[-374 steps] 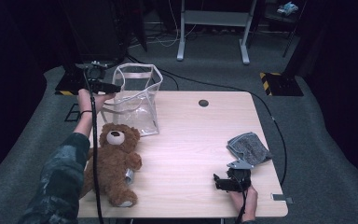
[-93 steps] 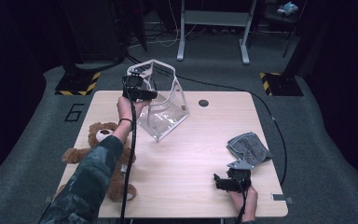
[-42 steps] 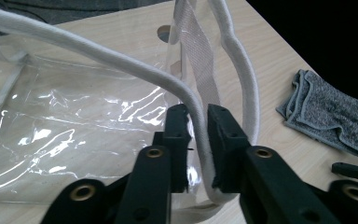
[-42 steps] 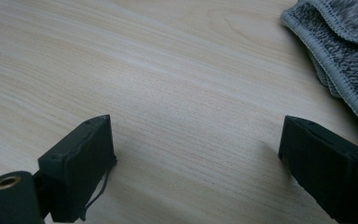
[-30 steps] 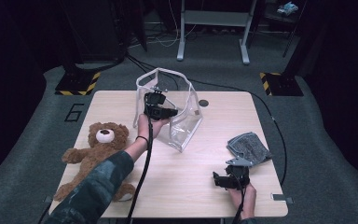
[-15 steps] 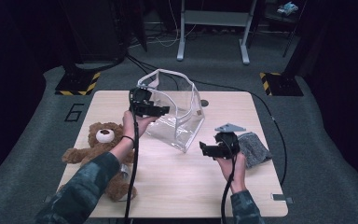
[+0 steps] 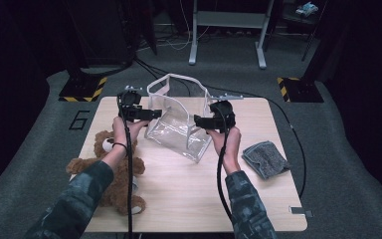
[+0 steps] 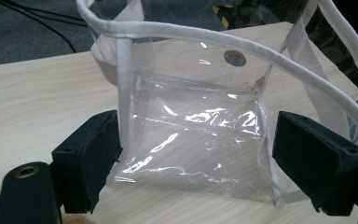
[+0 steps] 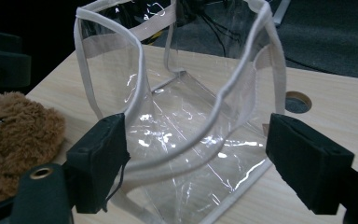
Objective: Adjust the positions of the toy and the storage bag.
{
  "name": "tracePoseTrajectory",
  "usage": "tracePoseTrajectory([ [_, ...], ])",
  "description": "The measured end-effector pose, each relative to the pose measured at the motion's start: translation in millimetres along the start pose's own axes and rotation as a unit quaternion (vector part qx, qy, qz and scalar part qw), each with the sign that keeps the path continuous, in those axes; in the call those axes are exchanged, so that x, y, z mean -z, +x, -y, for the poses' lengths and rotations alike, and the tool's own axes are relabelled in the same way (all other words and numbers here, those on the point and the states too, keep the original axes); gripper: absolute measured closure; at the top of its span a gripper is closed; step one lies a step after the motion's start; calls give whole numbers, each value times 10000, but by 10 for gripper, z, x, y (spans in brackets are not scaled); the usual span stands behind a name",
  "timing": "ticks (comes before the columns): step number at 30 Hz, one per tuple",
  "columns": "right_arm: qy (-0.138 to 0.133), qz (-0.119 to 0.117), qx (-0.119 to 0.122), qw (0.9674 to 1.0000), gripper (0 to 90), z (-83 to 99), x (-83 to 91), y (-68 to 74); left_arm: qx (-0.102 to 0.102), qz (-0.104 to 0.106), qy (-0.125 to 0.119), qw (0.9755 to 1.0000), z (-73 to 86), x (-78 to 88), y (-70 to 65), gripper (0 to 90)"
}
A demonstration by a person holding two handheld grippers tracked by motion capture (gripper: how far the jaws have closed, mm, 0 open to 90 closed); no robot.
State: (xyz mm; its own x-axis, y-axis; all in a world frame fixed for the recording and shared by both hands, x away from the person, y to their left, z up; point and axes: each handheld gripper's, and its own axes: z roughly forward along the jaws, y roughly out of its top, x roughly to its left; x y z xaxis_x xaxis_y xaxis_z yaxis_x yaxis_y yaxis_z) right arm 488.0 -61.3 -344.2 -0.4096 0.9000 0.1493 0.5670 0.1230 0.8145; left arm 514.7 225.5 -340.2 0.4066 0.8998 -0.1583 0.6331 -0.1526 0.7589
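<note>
Clear bag set up mid-worktop between two spread hand-held grippers, bear waiting at the left edge.

The worktop (image 7: 258,199) carries a clear bag (image 7: 179,127) toward its far middle, mouth up and tilted, likely so something can be dropped in. The teddy bear (image 7: 112,172) lies at the left edge, near enough to be the probable filling; a grey cloth (image 7: 265,158) lies by the right edge. The left hand-held gripper (image 7: 146,114) has just been spreading its jaws beside the bag's left rim, clamping nothing. The right hand-held gripper (image 7: 201,121), jaws apart but just narrowing, faces the right rim, apparently to steady it.
</note>
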Motion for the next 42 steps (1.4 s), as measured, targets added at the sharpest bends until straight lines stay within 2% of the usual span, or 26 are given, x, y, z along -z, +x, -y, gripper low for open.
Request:
tracePoseTrajectory([
  [2,149,-7,25,9999,231,-36,-86,34,14,-28,-31,10000,-1,0,13,144],
  [3,235,112,16,9997,268,-41,-124,55,0,-32,-32,10000,2,1,28,141],
  [5,419,113,1,9991,348,-30,-211,63,8,-19,2,10000,4,2,41,136],
  [6,536,158,-41,9984,405,-19,-240,71,-46,-42,27,10000,3,3,54,129],
  [8,578,143,-3,9982,542,8,-264,56,-18,-14,1,10000,6,0,65,123],
  [10,605,273,32,9978,689,28,-252,39,-36,-39,8,10000,8,0,87,117],
  [12,627,392,108,9972,780,43,-225,-18,35,-78,2,10000,10,-2,98,116],
  [14,669,460,187,9965,832,56,-188,-69,16,-68,23,10000,11,4,121,116],
  [17,725,457,515,9950,860,84,-134,-135,77,-107,-40,9999,12,10,147,119],
  [18,745,531,634,9938,865,95,-111,-166,72,-119,-37,9999,11,13,154,122],
  [20,711,369,700,9943,870,112,-48,-257,95,-157,-25,9998,10,10,171,123],
  [22,749,360,765,9936,872,123,5,-329,127,-154,-2,9998,6,0,183,123],
  [23,751,272,832,9933,873,129,30,-361,109,-142,1,9998,2,-6,190,123],
  [24,782,273,889,9926,874,136,52,-386,132,-112,0,9999,-7,-13,193,123],
  [26,830,94,993,9915,873,150,105,-436,187,-137,-75,9997,-24,-18,180,122],
  [28,881,75,1155,9894,872,175,172,-487,175,-138,-94,9997,-50,-11,169,123],
  [32,878,-52,1191,9890,862,211,267,-581,169,-205,-199,9994,-115,-25,149,131],
  [34,867,-94,1100,9901,818,232,296,-629,132,-376,-269,9988,-149,-67,127,147],
  [35,829,-120,1040,9910,755,235,308,-650,103,-391,-195,9990,-169,-100,127,151],
  [36,751,-111,936,9927,738,233,314,-663,166,-385,-193,9989,-183,-144,124,153],
  [38,679,-84,823,9943,617,221,313,-667,255,-457,-201,9984,-213,-245,116,155],
  [40,606,23,710,9956,570,205,287,-654,353,-452,-142,9983,-234,-318,116,161],
  [42,563,129,525,9969,558,193,261,-639,315,-551,-57,9980,-254,-391,107,178],
])
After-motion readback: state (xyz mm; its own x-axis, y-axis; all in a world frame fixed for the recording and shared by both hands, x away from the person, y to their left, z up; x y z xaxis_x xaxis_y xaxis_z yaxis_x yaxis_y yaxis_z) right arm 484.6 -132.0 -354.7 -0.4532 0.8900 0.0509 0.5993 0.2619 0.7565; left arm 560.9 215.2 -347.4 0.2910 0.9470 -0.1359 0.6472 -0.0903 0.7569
